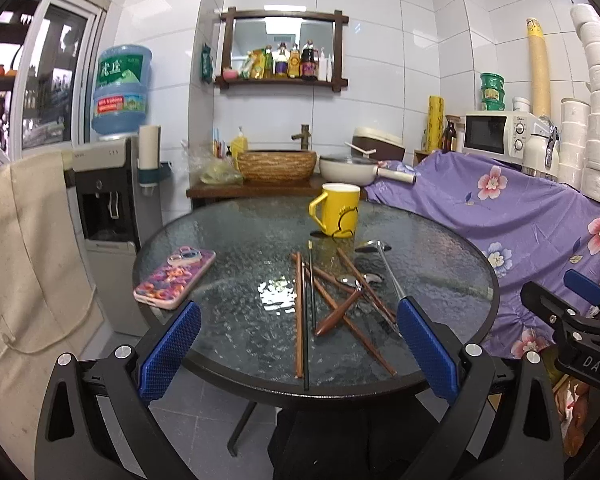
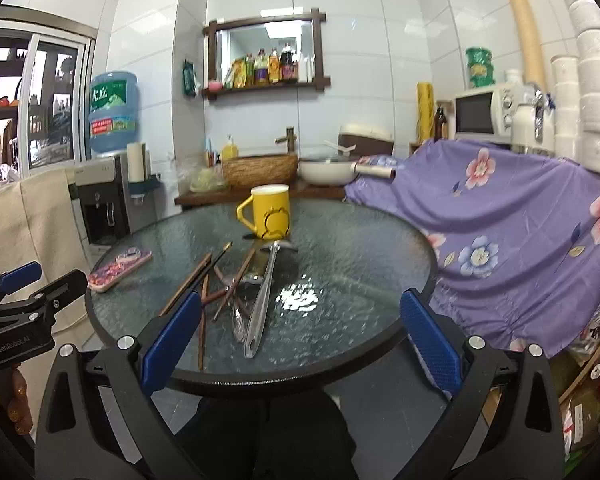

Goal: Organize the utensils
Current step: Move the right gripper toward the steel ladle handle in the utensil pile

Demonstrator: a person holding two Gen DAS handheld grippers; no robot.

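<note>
A yellow mug point(image 1: 337, 210) point(image 2: 269, 212) stands upright at the far side of a round glass table point(image 1: 228, 240) point(image 2: 360, 264). In front of it lies a loose pile of brown wooden chopsticks point(image 1: 299, 312) point(image 2: 188, 284), a black chopstick point(image 1: 311, 288), small metal spoons point(image 1: 356, 280) and a long steel ladle point(image 1: 384, 260) point(image 2: 262, 304). My left gripper point(image 1: 300, 356) is open and empty, held before the table's near edge. My right gripper point(image 2: 300, 344) is open and empty too, also short of the near edge. Each gripper shows at the edge of the other's view.
A phone in a floral case point(image 1: 176, 276) point(image 2: 118, 266) lies on the table's left. A purple floral cloth point(image 1: 520, 216) point(image 2: 520, 216) covers furniture to the right. A water dispenser point(image 1: 108, 184) stands left; a counter with basket sink point(image 1: 276, 166) and pan point(image 1: 352, 170) stands behind.
</note>
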